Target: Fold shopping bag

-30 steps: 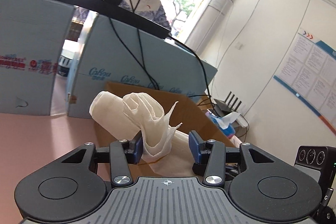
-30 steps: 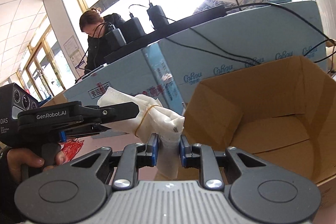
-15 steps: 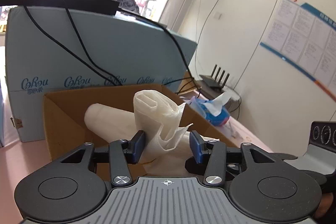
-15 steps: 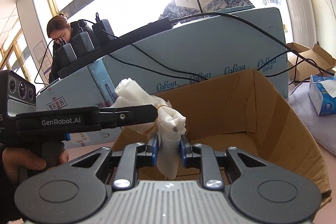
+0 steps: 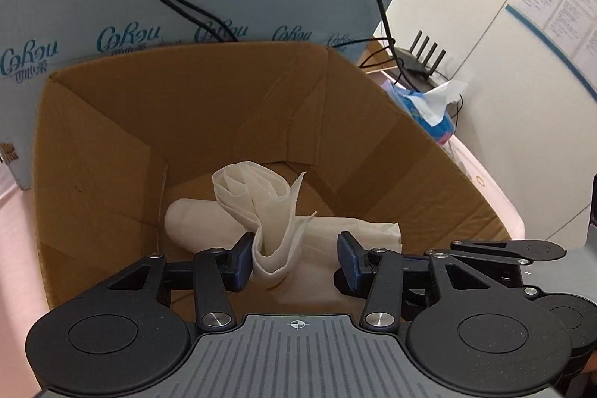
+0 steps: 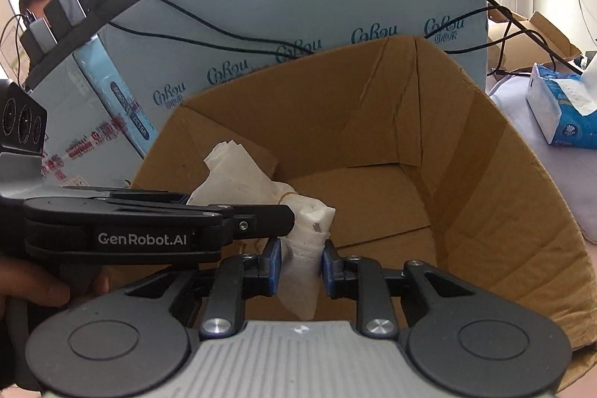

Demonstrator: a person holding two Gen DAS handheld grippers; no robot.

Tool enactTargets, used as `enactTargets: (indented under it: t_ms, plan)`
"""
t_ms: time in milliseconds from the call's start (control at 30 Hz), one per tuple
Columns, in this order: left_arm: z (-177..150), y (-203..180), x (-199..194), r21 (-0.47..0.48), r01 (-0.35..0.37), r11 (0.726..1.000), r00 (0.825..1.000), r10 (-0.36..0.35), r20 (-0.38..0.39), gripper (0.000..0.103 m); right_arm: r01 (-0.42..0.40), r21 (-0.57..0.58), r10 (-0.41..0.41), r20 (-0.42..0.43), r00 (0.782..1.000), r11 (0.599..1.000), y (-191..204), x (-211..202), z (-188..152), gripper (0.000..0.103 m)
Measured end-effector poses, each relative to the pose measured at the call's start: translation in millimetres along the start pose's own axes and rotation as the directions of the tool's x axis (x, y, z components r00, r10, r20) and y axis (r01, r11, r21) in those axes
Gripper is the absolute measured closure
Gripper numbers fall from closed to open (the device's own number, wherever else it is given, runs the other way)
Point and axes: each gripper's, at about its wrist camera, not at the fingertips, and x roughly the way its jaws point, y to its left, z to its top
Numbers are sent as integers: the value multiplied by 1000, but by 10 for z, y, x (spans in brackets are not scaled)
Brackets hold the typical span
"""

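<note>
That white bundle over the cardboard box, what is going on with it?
A person is holding a pair of tongs in each hand and lowering a rolled-up white shopping bag into an open cardboard box. The left tongs have just been opening: only one pad touches the bag's loose end, so that grip is released. The right tongs have also just been easing open, with the bag's other end between their pads, seemingly in light contact. The bag looks about to be dropped.

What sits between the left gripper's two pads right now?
In the left wrist view, a twisted end of the folded white shopping bag stands between the left gripper's pads, touching only the left pad; the jaws have just been opening.
</note>
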Motion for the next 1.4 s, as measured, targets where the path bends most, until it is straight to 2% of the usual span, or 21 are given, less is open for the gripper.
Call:
enactTargets:
  t_ms: [67, 200, 333, 400, 500, 767, 867, 967, 1167, 1267, 1400]
  plan:
    - [19, -9, 54, 1, -7, 1000, 1000, 7, -26, 48, 13, -8, -13, -19, 1000, 1000, 28, 18, -18, 75]
    - [-39, -56, 30, 28, -26, 999, 998, 28, -53, 45, 57, -30, -59, -62, 996, 998, 92, 57, -30, 65]
    - [-47, -88, -9, 45, -40, 998, 998, 41, -38, 33, 114, -48, -117, -79, 990, 992, 167, 19, -47, 52]
    - [-67, -93, -90, 49, -39, 998, 999, 39, -13, 29, 156, -68, -161, -65, 985, 985, 234, -41, -64, 38]
    - [-125, -83, -250, 45, -28, 999, 999, 27, 34, 23, 207, -93, -210, -26, 977, 974, 312, -121, -97, 27]
    - [-385, 0, -758, 15, -13, 1000, 983, 10, 183, 13, 218, -74, -212, 88, 973, 973, 465, -336, -211, 19]
    - [-499, 40, -953, -14, -7, 1000, 971, 10, 240, 8, 216, -58, -205, 148, 968, 975, 586, -456, -281, 18]
    - [-642, 96, -1161, -43, 1, 999, 951, 13, 310, 0, 192, -58, -177, 205, 963, 980, 680, -551, -348, 12]
    - [-978, 284, -1649, -98, -17, 995, 912, 56, 406, 0, 130, -156, -70, 343, 937, 979, 1094, -766, -572, 6]
    - [-1161, 435, -1917, -147, -38, 988, 890, 100, 446, 0, 81, -192, -6, 362, 932, 978, 1296, -767, -617, 5]
    - [-1383, 693, -2272, -175, -49, 983, 871, 128, 475, 0, 50, -212, 35, 381, 924, 976, 1640, -788, -678, 3]
